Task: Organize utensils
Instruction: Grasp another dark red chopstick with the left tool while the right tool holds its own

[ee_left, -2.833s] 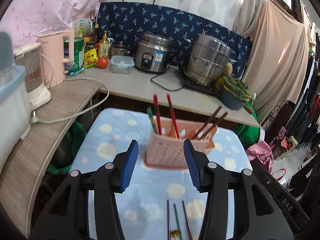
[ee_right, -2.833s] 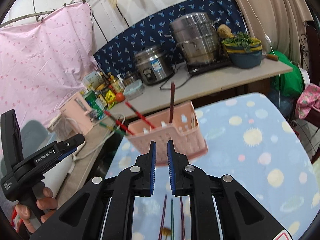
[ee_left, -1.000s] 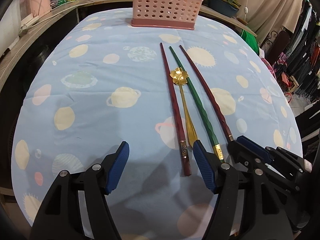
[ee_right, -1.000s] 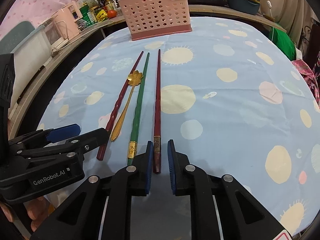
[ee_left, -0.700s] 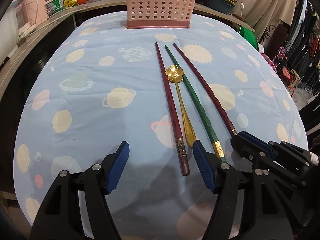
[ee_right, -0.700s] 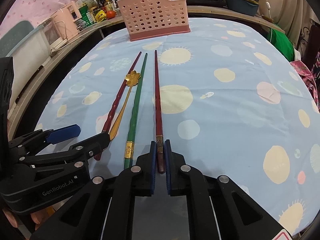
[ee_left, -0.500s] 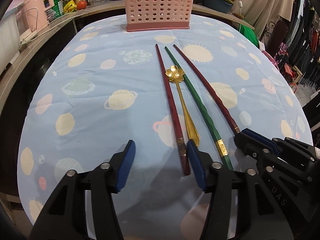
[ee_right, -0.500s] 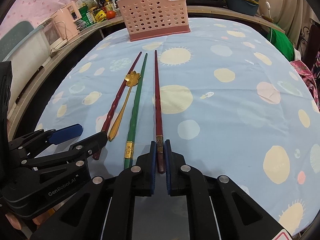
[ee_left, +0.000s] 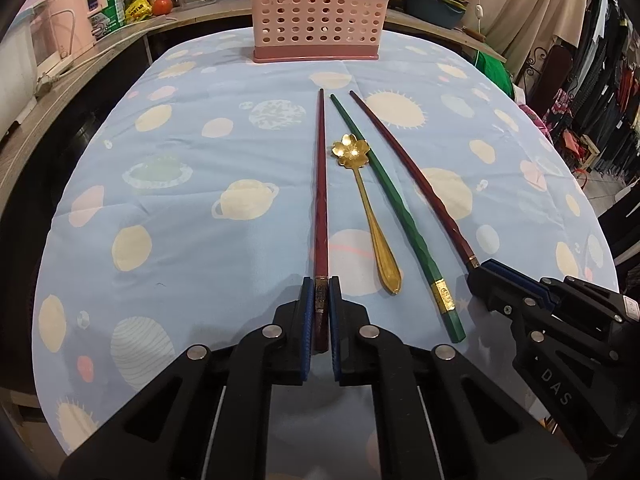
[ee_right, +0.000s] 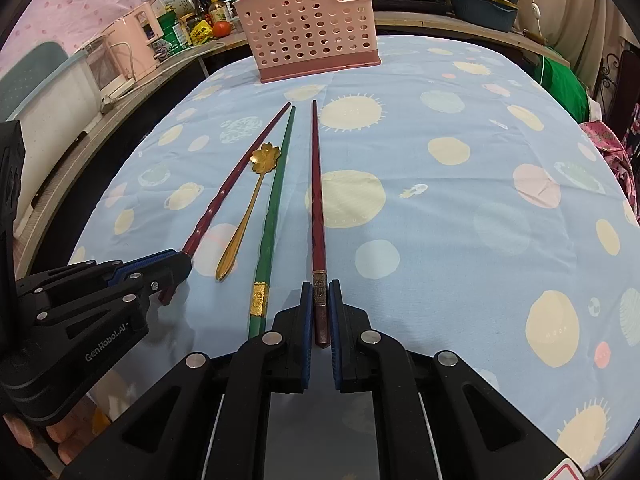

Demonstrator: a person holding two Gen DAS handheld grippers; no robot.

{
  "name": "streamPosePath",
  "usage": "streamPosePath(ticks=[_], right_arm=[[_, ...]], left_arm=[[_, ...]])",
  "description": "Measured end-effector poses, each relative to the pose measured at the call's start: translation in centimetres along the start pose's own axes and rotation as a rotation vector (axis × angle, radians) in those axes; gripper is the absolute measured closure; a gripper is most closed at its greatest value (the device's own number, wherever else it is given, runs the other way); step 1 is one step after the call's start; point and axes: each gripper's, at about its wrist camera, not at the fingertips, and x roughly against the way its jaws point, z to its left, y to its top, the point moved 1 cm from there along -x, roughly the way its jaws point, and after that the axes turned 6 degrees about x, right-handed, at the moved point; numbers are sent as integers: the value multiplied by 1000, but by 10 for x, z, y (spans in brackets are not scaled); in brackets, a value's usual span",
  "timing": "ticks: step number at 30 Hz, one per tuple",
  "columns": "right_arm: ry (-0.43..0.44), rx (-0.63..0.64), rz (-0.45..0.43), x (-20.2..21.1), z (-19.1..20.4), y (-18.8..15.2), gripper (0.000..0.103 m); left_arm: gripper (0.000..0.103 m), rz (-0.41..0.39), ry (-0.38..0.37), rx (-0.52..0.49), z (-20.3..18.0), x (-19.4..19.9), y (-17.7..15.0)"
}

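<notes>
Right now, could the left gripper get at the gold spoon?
Probably not yet: the left gripper is shut on a red chopstick, so its jaws are taken. The spoon lies just to its right on the cloth, uncovered, an easy reach once freed.

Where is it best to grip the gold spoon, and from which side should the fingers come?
Grip the gold spoon at its broad handle end, coming from the near table edge, fingers astride it. It lies flat, and there bare cloth shows both sides; its flower bowl crowds the green chopstick.
</notes>
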Motion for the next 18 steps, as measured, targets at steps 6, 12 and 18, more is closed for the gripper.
streamPosePath(ticks=[6, 12, 18], right_arm=[[8, -8, -26, 11, -1, 6, 96], [26, -31, -83, 33, -7, 22, 96], [35, -61, -165, 59, -17, 44, 96]], left_arm=[[96, -5, -10, 20, 2, 9, 5], [96, -38, -27, 58, 9, 26, 17], [96, -87, -43, 94, 17, 48, 36]])
